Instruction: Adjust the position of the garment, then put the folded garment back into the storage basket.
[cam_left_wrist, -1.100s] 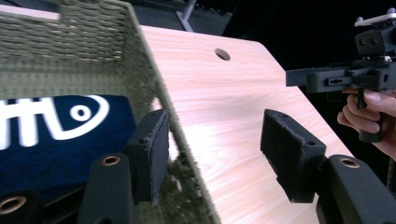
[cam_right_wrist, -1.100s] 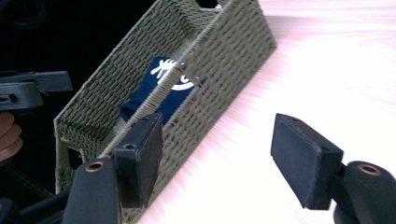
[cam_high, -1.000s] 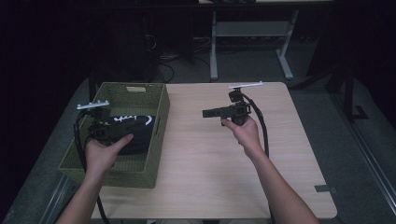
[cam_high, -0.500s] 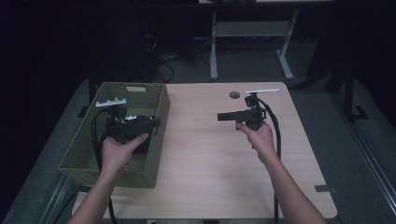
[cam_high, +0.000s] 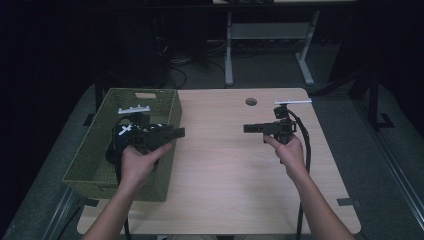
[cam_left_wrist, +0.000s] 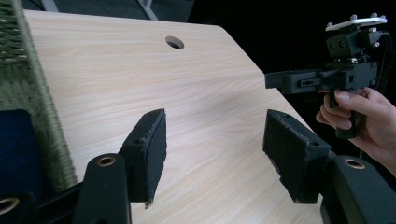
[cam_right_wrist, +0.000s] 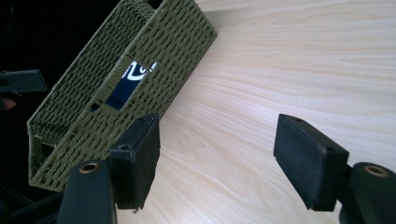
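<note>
1. Overhead, the left gripper (cam_high: 172, 133) hangs over the green basket's (cam_high: 95, 150) right rim, the right gripper (cam_high: 248, 128) above the table (cam_high: 220, 175) near its right edge.
2. Left gripper view: jaws wide apart, empty.
3. Right gripper view: jaws spread, empty; a dark cloth (cam_right_wrist: 126, 84), seemingly, lies inside the basket.

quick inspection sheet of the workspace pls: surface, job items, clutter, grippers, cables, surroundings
Surface: light wood table, round grommet hole near the far edge; bare between the grippers.
Job's things: green woven basket at the table's left side; dark blue cloth with white print lies inside it.
Clutter: nothing seen.
Grippers: left gripper open, holding nothing, over the basket's right wall. Right gripper open, holding nothing, above the table's right half. They point at each other.
Cables: a black cable trails from the right gripper past the forearm; more cables on the floor beyond the table.
Surroundings: dark room, grey floor, a metal frame beyond the table.
</note>
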